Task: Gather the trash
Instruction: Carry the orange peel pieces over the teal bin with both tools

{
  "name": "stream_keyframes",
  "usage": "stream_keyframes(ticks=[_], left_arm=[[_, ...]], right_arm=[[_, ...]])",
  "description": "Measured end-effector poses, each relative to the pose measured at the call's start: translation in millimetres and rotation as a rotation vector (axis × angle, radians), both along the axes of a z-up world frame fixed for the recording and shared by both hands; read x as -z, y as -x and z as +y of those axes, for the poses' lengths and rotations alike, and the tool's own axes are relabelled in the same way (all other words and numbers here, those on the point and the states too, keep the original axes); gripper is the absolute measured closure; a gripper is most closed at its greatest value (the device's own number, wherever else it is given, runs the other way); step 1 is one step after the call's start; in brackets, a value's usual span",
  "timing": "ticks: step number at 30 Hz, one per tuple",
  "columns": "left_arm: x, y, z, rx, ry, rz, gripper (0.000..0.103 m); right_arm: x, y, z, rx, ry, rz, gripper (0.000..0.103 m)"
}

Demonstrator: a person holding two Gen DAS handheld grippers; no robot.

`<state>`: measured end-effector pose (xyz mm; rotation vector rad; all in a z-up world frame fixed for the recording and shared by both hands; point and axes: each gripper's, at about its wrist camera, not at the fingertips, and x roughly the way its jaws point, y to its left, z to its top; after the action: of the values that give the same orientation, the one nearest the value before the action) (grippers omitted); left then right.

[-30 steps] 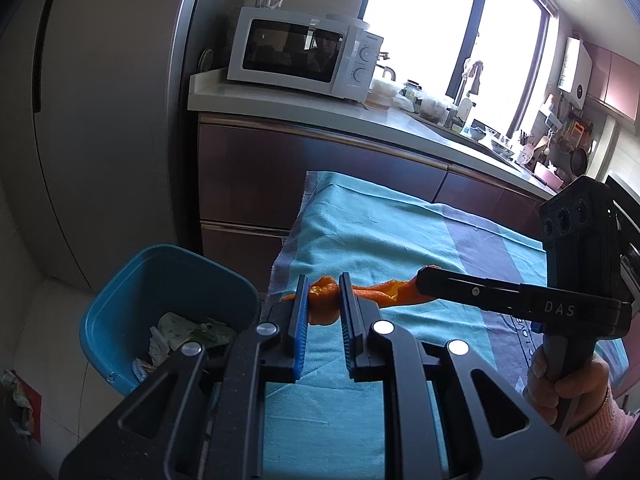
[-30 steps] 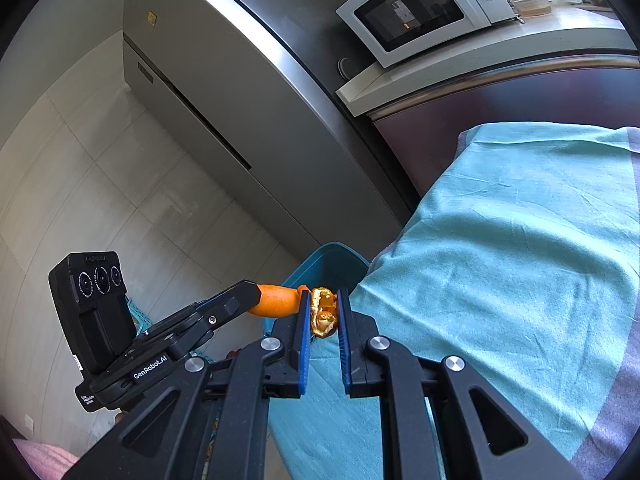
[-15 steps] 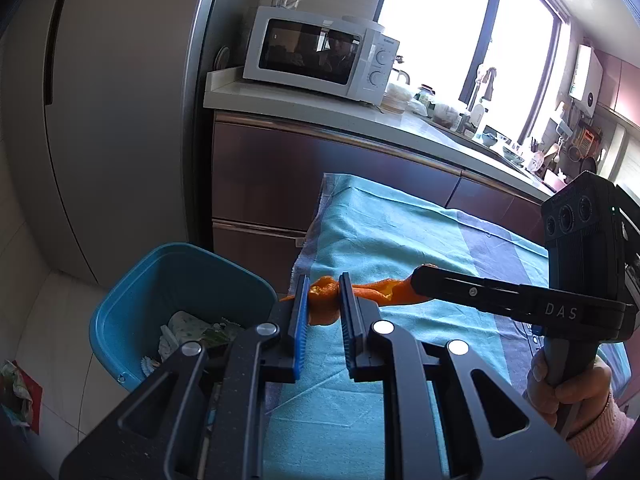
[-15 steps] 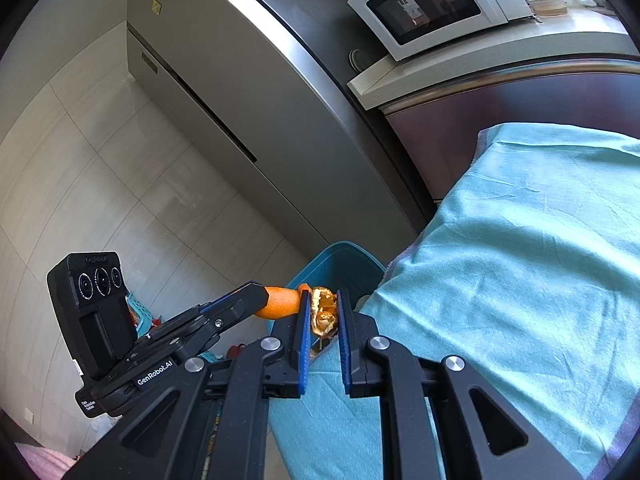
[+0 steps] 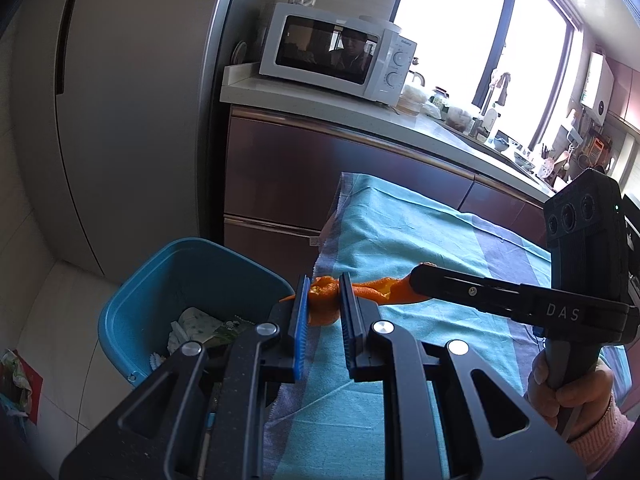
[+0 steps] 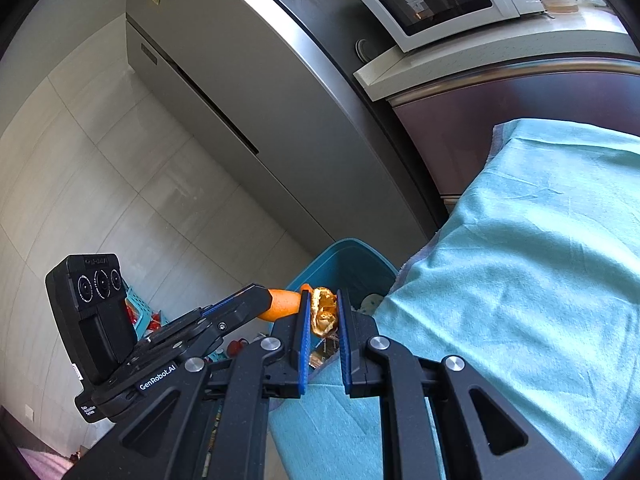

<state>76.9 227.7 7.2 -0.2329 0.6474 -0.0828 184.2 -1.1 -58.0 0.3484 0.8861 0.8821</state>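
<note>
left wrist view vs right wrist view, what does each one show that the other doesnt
Only the left wrist view shows the bright window, the sink end of the counter, the person's hand on the right gripper's handle, and the paper trash in the bin.

Only the right wrist view shows the floor tiles beside the fridge and the peel's pale inner side.

Both show the orange peel pinched at opposite ends by the left gripper and right gripper, the blue bin, the teal cloth and the microwave.
</note>
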Motion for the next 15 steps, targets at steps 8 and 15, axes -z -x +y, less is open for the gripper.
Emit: stream_keyframes(ticks=[8,15], left_arm=[[3.5,-2.6,6.0,-0.019,0.000,0.009,0.088],[5.7,-2.1,7.3,-0.029,0.001,0.016,0.088]], right_arm=[[4.9,-2.7,11.6,-0.030,-0.013,0.000,0.092],[6.3,-4.1,19.2,-0.040,-0.005,0.005,0.092]])
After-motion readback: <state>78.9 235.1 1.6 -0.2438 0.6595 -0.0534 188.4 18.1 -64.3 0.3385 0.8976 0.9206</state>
